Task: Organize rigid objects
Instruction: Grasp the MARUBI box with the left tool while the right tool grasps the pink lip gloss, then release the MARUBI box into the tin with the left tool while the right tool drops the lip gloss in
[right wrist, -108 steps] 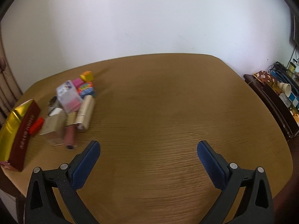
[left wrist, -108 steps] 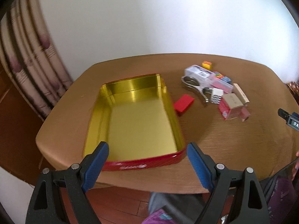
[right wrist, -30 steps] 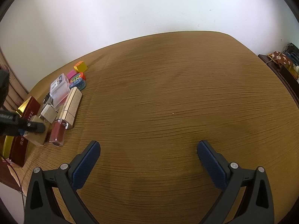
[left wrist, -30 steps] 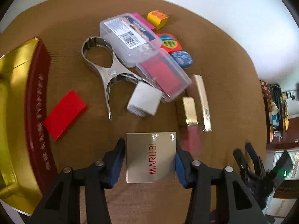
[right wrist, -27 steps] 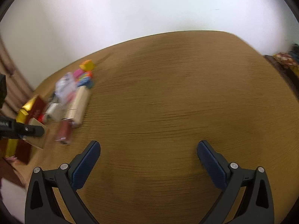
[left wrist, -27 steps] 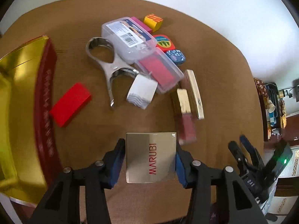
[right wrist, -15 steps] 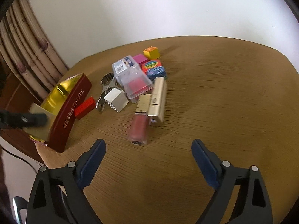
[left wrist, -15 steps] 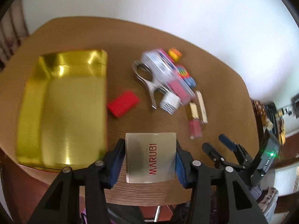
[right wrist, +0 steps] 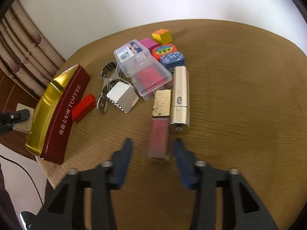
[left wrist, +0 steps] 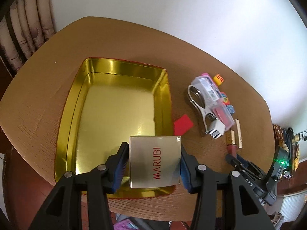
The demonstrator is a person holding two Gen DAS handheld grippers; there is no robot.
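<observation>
1. Since the frame half a second back, your left gripper (left wrist: 155,162) has carried the MARUBI box (left wrist: 155,160) over the near right corner of the gold tin (left wrist: 72,113), and your right gripper's jaws have just been closing around the end of the pink lip gloss tube (right wrist: 159,137).
2. Left wrist view, left of frame: the tin lies on the wooden table (left wrist: 38,99), its gold floor bare.
3. Lower centre: your left gripper's blue pads clamp both sides of the box, part-way closed.
4. Right of frame: the red block (left wrist: 183,123), metal clip (left wrist: 197,105) and clear plastic case (left wrist: 213,97) lie in a cluster.
5. Right wrist view, left edge: the tin's dark red wall reads TOFFEE.
6. Lower centre: your right gripper (right wrist: 152,148) stands narrowed but blurred. The tube's end lies between the pads, nearer the right one, and you cannot tell if they press on it.
7. Just right of the tube lies the gold case (right wrist: 180,99).
</observation>
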